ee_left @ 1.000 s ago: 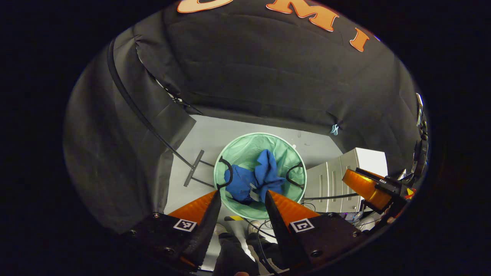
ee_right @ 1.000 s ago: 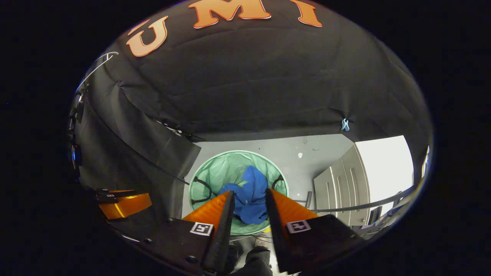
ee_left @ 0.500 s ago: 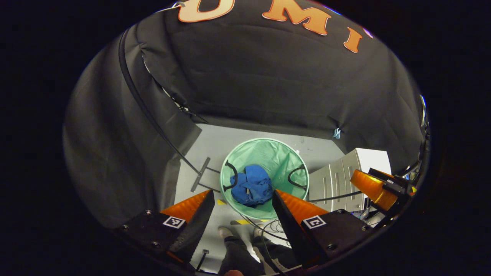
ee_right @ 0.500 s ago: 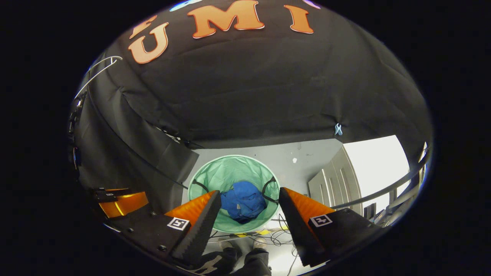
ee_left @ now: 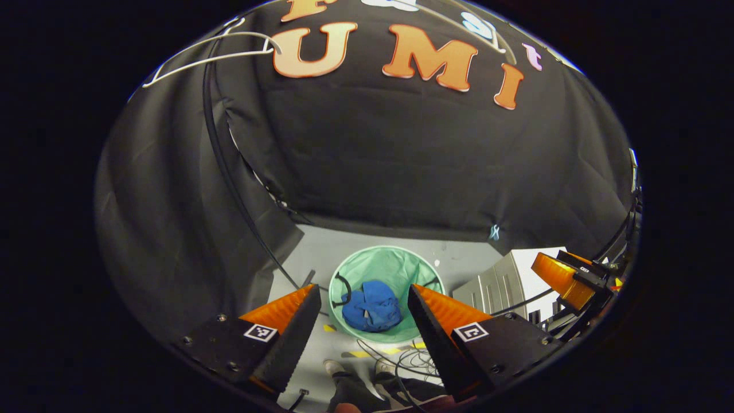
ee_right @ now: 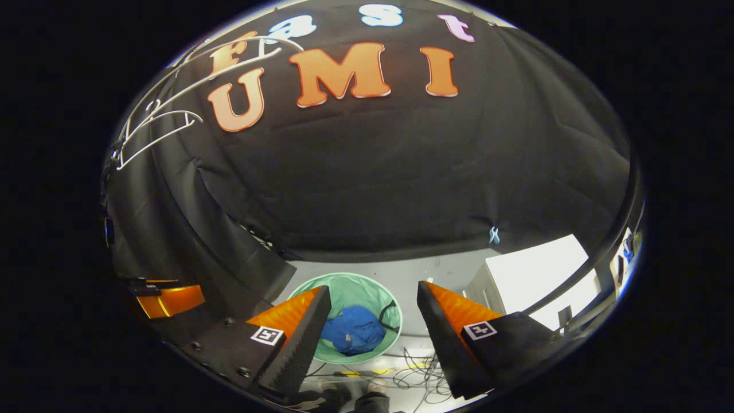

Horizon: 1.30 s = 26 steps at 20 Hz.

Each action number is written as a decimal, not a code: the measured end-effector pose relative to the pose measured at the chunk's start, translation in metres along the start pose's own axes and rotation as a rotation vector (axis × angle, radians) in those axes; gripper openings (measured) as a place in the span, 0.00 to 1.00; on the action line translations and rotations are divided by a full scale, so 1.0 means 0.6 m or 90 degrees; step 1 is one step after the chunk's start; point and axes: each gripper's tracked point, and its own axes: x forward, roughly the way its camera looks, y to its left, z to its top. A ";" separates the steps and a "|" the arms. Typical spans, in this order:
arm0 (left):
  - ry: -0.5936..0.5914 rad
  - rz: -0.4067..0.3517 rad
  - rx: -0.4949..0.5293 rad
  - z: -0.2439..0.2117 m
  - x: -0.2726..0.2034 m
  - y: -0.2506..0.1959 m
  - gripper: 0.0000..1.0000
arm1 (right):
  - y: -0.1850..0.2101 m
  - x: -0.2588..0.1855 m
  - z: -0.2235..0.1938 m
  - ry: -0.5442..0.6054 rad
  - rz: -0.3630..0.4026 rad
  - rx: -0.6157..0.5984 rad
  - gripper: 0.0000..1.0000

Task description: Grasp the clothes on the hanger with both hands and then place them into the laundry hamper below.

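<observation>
I can read no text; the square coded tags (ee_left: 261, 332) on my tongs carry patterns only.

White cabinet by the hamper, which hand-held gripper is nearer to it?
Right. The right hand-held gripper is up on the white cabinet's side; the left hand-held gripper is farther off, on the right one's far side.

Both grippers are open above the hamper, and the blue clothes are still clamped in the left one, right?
Not quite. Both grippers are open, but the left gripper holds nothing: the blue clothes lie bunched inside the green hamper on the floor below, as the left gripper view shows. The right gripper is open above it too.
</observation>
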 end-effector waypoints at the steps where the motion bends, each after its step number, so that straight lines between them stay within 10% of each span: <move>1: -0.016 0.006 -0.004 0.000 -0.014 0.000 0.97 | -0.003 -0.014 0.017 -0.013 0.001 -0.007 0.99; 26: -0.417 0.030 -0.018 0.254 -0.349 0.000 0.94 | 0.041 -0.274 0.324 -0.349 0.053 -0.054 0.89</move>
